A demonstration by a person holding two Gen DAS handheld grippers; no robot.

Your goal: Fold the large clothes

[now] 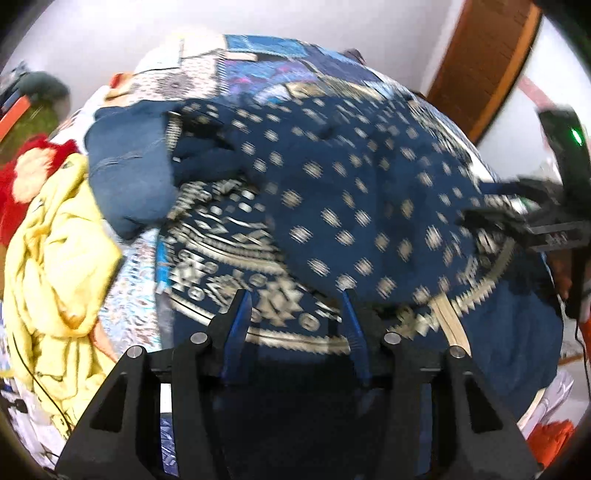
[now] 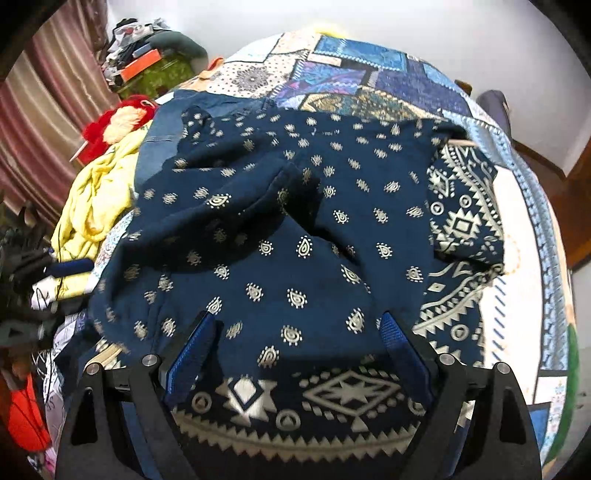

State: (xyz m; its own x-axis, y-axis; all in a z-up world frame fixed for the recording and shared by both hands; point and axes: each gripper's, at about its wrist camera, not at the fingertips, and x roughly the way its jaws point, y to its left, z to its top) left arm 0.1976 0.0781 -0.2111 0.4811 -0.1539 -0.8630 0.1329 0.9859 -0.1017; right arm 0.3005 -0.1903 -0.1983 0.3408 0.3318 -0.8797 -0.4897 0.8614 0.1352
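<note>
Quilted bed (image 2: 524, 206) w/ navy printed garment (image 2: 295, 206) spread under both grippers; left gripper (image 1: 295, 310) partly open, right gripper (image 2: 299, 328) wide, neither holding. Left view blurred.

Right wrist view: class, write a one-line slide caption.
Open hand-held gripper over a navy printed garment spread on a patchwork bedspread, yellow cloth alongside.

White wall (image 2: 258, 18), striped curtain (image 2: 44, 110)

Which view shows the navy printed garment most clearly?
The right wrist view: the navy printed garment is sharp there, with teardrop dots and border pattern readable. The left wrist view shows it motion-blurred, its right edge behind the other gripper.
</note>
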